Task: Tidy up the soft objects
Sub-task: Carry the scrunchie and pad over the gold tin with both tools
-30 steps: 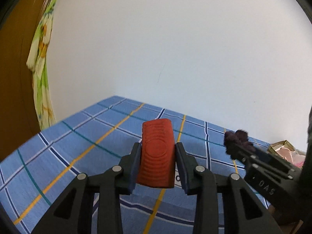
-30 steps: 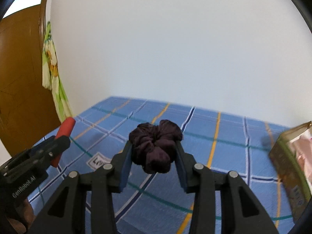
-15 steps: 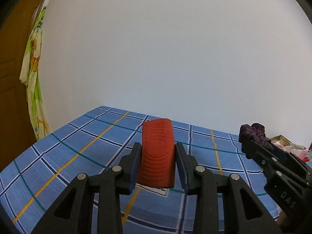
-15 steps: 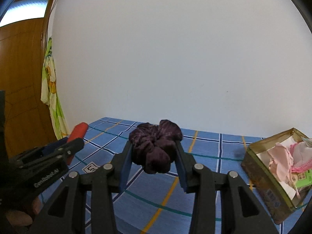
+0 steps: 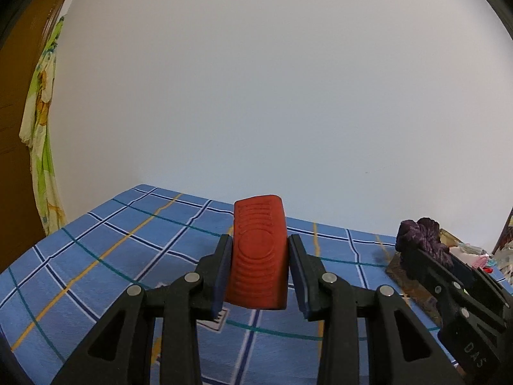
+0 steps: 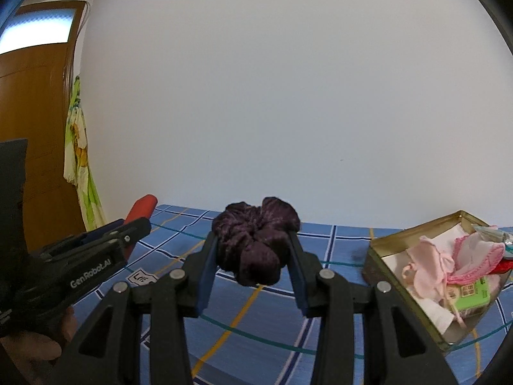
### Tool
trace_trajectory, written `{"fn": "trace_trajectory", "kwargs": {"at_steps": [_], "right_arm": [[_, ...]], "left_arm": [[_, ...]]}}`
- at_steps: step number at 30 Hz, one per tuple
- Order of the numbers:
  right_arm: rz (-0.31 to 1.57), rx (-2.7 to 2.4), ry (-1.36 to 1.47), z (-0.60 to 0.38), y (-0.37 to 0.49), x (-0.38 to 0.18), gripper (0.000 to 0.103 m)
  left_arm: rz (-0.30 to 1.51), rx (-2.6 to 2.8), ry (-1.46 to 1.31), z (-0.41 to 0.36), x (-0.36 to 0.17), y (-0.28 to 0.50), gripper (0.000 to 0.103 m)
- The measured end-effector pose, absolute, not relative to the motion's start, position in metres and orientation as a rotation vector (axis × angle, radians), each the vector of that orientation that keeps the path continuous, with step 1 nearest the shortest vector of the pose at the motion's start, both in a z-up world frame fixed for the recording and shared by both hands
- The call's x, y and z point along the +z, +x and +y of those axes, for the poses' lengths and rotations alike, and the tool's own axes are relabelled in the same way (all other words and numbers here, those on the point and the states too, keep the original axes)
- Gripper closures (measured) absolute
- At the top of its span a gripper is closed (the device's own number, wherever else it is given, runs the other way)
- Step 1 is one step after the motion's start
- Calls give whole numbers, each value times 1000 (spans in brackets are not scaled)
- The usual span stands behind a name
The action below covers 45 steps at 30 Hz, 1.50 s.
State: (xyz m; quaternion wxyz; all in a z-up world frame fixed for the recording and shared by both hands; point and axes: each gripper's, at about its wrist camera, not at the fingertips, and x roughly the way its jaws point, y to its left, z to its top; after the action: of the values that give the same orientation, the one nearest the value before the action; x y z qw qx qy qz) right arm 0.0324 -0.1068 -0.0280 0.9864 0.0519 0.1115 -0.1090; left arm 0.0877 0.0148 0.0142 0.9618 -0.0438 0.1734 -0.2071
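Your left gripper (image 5: pixel 259 258) is clamped partway closed on the red ribbed block (image 5: pixel 259 253), held upright between both pads above the blue checked bedsheet (image 5: pixel 105 256). Your right gripper (image 6: pixel 254 256) is likewise closed partway on the dark purple scrunchie (image 6: pixel 255 243). The open tin box (image 6: pixel 378 263) of pink soft items sits on the sheet, ahead and right of the right gripper.
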Motion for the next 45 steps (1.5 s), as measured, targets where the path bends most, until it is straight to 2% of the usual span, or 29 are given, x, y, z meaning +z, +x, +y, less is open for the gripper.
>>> {"fn": "trace_trajectory", "kwargs": {"at_steps": [45], "right_arm": [[179, -327, 103, -157, -30, -19, 62]], "left_arm": [[344, -524, -59, -45, -7, 106, 65]]}}
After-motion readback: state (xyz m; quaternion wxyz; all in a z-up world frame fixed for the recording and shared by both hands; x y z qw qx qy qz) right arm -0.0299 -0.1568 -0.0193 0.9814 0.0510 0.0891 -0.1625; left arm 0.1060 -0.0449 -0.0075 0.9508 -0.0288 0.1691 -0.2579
